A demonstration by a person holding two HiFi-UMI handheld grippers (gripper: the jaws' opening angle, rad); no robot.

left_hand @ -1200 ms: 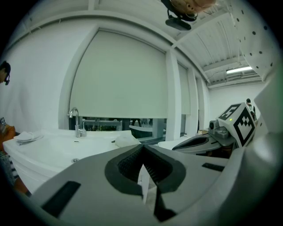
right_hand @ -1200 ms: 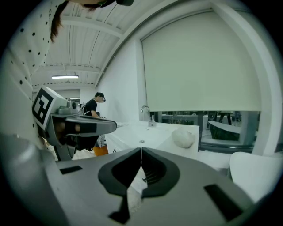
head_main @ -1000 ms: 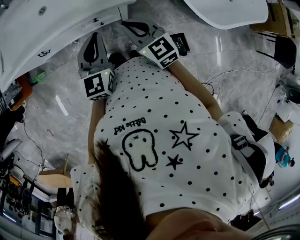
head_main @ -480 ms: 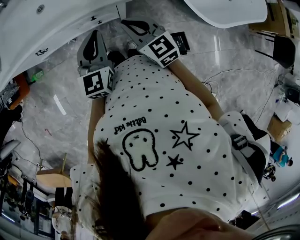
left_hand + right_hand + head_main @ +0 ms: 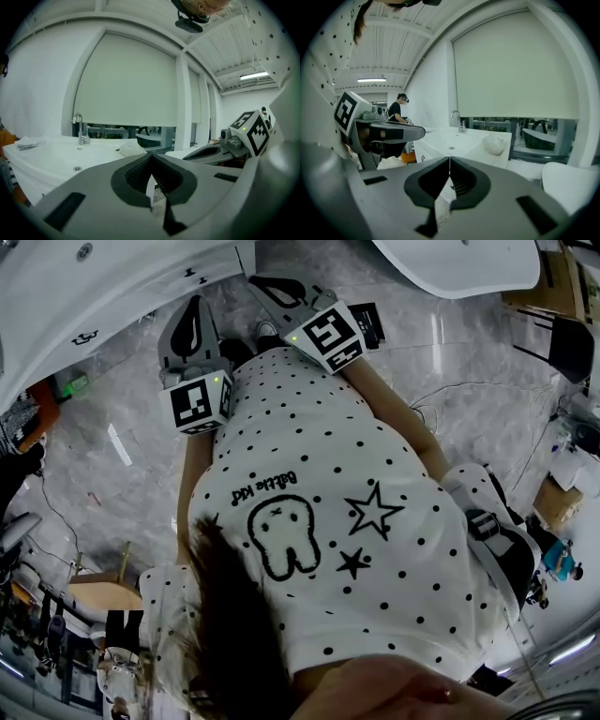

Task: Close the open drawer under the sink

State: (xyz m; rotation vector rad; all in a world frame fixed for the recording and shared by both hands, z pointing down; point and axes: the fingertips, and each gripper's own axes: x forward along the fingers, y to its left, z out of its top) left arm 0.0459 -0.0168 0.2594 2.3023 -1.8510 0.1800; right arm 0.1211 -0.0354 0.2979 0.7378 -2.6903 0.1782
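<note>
White sink [image 5: 51, 157], its tap [image 5: 79, 127] only in gripper views, left claw [image 5: 151, 158], right claw [image 5: 449, 161] closed empty.

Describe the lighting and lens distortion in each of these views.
Head view: evenly lit, pale glare streaks on the glossy floor, sink edge bowed by the wide lens. Left gripper view: dark rounded corners, left gripper slightly soft. Right gripper view: same dark corners, ceiling light glowing bright.
</note>
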